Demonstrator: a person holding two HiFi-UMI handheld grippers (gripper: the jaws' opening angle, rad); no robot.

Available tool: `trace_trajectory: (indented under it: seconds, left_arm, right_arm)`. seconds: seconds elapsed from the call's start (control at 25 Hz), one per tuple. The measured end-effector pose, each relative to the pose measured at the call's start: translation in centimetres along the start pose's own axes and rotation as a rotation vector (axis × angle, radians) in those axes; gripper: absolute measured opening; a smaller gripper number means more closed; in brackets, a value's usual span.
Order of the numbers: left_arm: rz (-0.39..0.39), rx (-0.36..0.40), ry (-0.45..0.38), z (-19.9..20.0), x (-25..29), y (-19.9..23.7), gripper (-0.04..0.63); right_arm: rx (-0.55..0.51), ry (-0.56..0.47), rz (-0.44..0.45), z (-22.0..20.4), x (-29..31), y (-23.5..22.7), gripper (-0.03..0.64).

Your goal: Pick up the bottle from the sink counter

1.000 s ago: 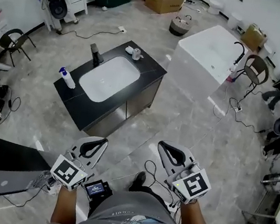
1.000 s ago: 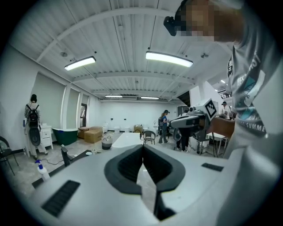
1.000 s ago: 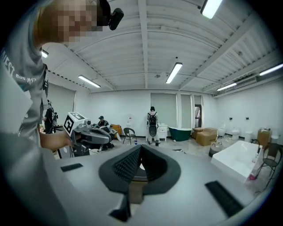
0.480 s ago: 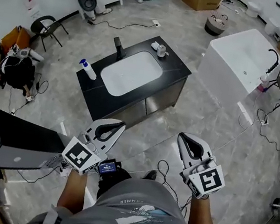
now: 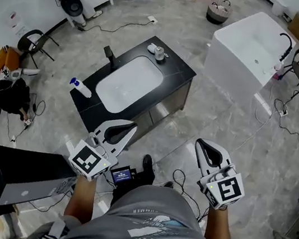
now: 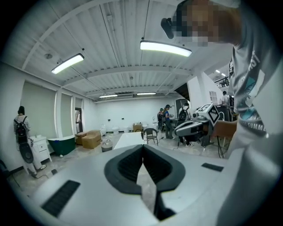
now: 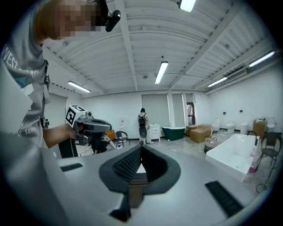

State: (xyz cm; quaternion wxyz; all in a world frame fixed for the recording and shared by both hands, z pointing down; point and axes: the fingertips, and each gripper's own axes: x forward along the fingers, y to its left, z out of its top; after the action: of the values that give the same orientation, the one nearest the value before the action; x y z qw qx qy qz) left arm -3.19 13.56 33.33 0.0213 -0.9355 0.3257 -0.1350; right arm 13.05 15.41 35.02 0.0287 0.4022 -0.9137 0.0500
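Black tabletop (image 5: 172, 69): holds a white basin (image 5: 130, 81) and a dark faucet (image 5: 109, 56); it stands ahead of both pairs of fingers, well apart from them.
Bottle (image 5: 80, 87): white with a blue top, upright at the tabletop's left end near the edge, ahead and to the left of the left fingers. Neither gripper view shows it.
Left gripper (image 5: 132, 125): fingers pressed together with nothing between them, hanging over the floor (image 5: 225, 106) just short of the tabletop's near corner.
Right gripper (image 5: 198, 142): fingers closed tip to tip, empty, farther from the bottle than the left pair.
Stage: approach, by my reading; no reach has started.
Risk, closed fingers: arriving shut, they would shove the bottle rather than straddle it.
Risk, edge: the bottle stands close to the rim, so a sideways knock could send it onto the floor or into the basin.
Risk, grip: a slim, smooth body gripped high near the top may swing or slip.
Risk, footing: a cable (image 5: 177, 176) loops on the floor just beneath the right fingers and could catch a foot.
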Motion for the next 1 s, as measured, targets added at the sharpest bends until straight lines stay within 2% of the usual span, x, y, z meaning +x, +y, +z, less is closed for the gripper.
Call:
trace_trajectory:
  seconds: [0.24,0.4,0.48,0.56,0.8,1.0]
  left_arm:
    - [-0.090,0.001,-0.048,0.7,3.3,5.7,0.005]
    - [-0.157,-0.004,-0.080,0.8,4.7,8.8,0.005]
    - [-0.174,-0.005,-0.090,0.6,5.5,10.3,0.005]
    - [-0.184,-0.014,-0.103,0.5,6.0,11.8,0.005]
    - [-0.173,-0.057,-0.149,-1.0,5.9,15.1,0.005]
    - [-0.150,-0.093,-0.131,-2.0,6.1,16.9,0.005]
  right_arm:
    - [-0.023,0.011,-0.091,2.3,3.9,-1.4,0.003]
    - [-0.030,0.065,-0.161,3.0,6.4,-2.1,0.003]
    - [-0.047,0.051,-0.179,3.8,7.9,-2.6,0.002]
    - [-0.065,0.037,-0.188,4.7,9.3,-2.8,0.003]
    - [-0.078,0.125,-0.187,3.5,12.5,-2.6,0.003]
    - [-0.081,0.158,-0.160,3.7,14.7,-3.3,0.003]
